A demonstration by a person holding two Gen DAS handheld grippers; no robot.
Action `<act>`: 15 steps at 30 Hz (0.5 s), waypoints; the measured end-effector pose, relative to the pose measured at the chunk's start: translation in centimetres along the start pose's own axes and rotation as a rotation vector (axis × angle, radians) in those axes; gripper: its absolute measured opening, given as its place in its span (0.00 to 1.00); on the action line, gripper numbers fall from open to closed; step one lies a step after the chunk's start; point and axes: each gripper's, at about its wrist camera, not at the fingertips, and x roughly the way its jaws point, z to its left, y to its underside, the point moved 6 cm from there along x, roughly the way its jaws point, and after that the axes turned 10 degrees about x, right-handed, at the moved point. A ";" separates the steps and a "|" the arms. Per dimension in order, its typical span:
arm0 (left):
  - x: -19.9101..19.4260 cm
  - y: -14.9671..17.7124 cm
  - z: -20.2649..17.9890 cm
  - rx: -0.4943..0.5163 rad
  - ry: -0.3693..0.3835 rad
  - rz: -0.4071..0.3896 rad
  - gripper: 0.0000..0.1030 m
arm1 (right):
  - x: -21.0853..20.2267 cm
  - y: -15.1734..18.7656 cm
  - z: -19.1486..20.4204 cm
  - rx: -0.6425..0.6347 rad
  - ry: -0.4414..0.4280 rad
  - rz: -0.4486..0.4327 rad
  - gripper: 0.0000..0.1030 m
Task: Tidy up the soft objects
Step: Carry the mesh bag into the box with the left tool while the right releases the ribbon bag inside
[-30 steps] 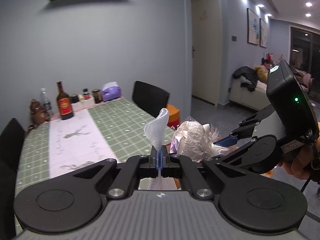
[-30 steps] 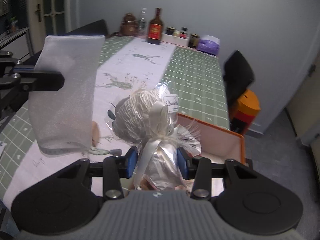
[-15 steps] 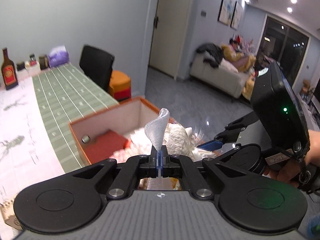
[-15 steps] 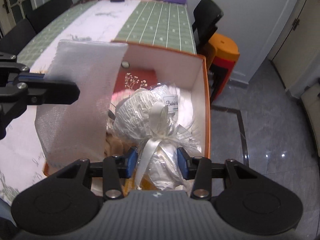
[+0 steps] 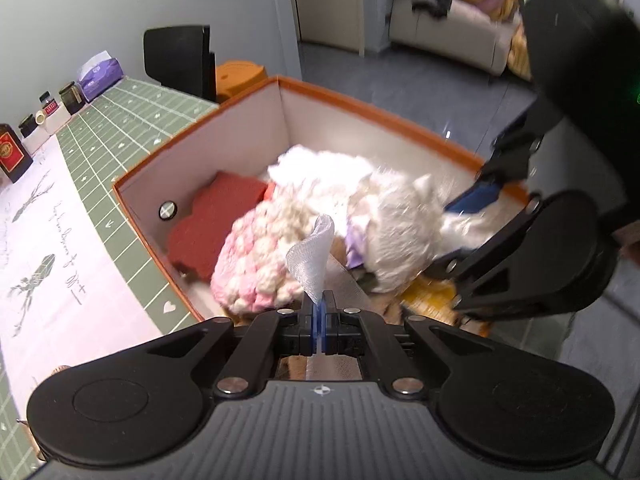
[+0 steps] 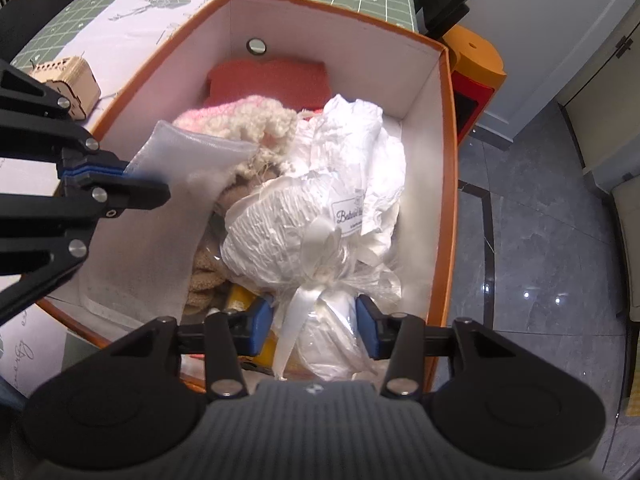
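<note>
My left gripper [image 5: 319, 322] is shut on a sheer white mesh pouch [image 5: 312, 258] and holds it over the near left part of the orange box [image 6: 447, 168]; the pouch [image 6: 176, 184] also shows in the right wrist view. My right gripper [image 6: 314, 330] is shut on a white soft toy wrapped in clear cellophane with a ribbon [image 6: 304, 236], held low inside the box. The toy [image 5: 396, 220] shows in the left wrist view too. In the box lie a pink and cream fluffy knit [image 5: 256, 256], a red cloth [image 6: 268, 80] and crumpled white fabric [image 6: 360, 136].
The box [image 5: 360, 104] stands at the end of a table with a green checked cloth [image 5: 120, 120] and a white runner. A small wooden model [image 6: 68, 84] sits left of the box. Bottles and jars [image 5: 44, 108] stand at the far end. A black chair and an orange stool [image 6: 476, 60] are beside the table.
Both grippers have swung from above the table to over the box and come down into it, each keeping its hold. The wrapped toy now sits low among the box's contents.
</note>
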 end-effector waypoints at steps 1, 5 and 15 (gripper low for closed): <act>0.3 0.1 -0.1 0.014 -0.008 0.015 0.01 | 0.2 0.0 0.0 -0.005 0.001 0.005 0.44; 1.2 0.3 -0.4 0.048 -0.034 0.059 0.02 | 0.3 0.0 0.3 -0.032 0.011 0.013 0.45; 0.9 0.3 -0.2 0.108 -0.099 0.066 0.33 | -1.3 -0.2 0.4 -0.080 0.026 -0.020 0.56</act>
